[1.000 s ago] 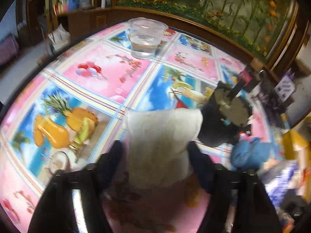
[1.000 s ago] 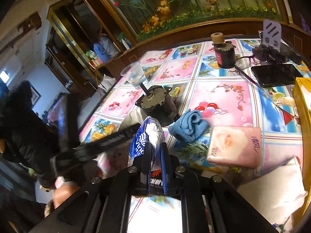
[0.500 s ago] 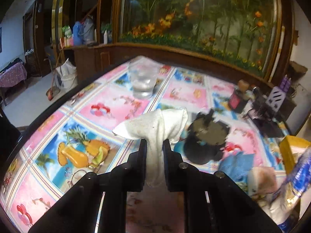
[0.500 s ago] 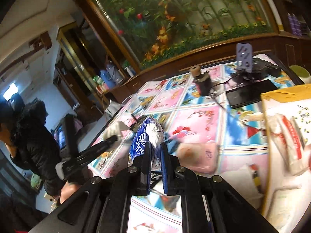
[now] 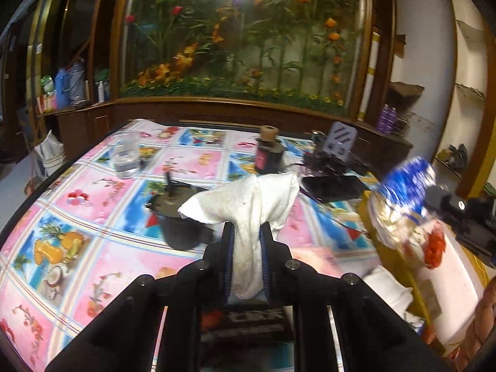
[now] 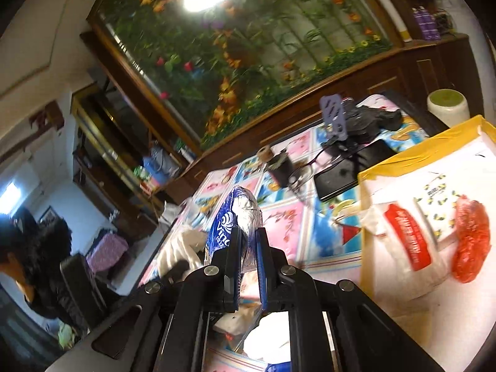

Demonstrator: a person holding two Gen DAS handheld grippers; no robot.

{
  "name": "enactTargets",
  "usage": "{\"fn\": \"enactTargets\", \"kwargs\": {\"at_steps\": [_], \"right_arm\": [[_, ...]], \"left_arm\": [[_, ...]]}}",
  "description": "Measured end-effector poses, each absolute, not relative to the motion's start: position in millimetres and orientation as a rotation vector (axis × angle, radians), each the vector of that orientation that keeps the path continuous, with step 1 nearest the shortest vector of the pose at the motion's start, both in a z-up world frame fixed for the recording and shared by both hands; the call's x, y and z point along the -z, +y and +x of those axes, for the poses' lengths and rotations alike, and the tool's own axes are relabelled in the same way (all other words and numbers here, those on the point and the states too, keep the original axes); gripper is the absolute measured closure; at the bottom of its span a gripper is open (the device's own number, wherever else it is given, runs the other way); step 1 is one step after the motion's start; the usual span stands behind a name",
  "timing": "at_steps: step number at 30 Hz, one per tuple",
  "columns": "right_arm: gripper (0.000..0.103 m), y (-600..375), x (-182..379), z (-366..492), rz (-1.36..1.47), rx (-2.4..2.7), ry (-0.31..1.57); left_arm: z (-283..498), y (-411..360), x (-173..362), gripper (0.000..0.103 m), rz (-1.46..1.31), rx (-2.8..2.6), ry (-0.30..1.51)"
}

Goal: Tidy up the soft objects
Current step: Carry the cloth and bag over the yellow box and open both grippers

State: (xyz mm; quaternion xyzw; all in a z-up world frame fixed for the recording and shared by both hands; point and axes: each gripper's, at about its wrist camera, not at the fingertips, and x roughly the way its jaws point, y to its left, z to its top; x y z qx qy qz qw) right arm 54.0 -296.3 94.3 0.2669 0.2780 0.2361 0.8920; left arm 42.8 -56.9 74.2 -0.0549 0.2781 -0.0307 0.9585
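The right hand-held gripper (image 6: 248,245), pinching a blue crinkly tissue pack (image 6: 237,217), is nearer the yellow-rimmed white box (image 6: 365,176) at its right; the left hand-held gripper (image 5: 246,238) pinches a white soft cloth (image 5: 248,204).

Patterned tablecloth table (image 5: 77,235): cup (image 5: 125,155), phone (image 5: 331,186), box (image 6: 403,161).

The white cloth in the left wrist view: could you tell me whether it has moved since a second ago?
Yes. The white cloth lay flat on the tablecloth; now it hangs lifted, pinched in the left tongs.
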Motion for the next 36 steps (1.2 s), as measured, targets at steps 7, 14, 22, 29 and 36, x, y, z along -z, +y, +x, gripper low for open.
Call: {"fn": "enactTargets", "kwargs": {"at_steps": [7, 14, 22, 29, 36], "right_arm": [[0.094, -354.4, -101.8, 47.2, 0.640, -0.350, 0.500], [0.094, -423.2, -93.9, 41.5, 0.759, -0.150, 0.464], [0.094, -470.9, -83.4, 34.7, 0.830, 0.038, 0.469], [0.094, -488.7, -70.8, 41.0, 0.866, 0.137, 0.521], [0.094, -490.0, -61.7, 43.5, 0.863, 0.192, 0.571]], "left_arm": [[34.6, -116.7, -68.8, 0.089, -0.081, 0.192, 0.590], [18.8, -176.2, -71.6, 0.088, -0.054, 0.338, 0.588], [12.0, -230.5, -62.3, 0.088, -0.028, 0.478, 0.654], [2.8, -257.1, -52.8, 0.088, 0.035, 0.543, 0.688], [6.6, -257.6, -48.7, 0.088, 0.030, 0.554, 0.723]]}}
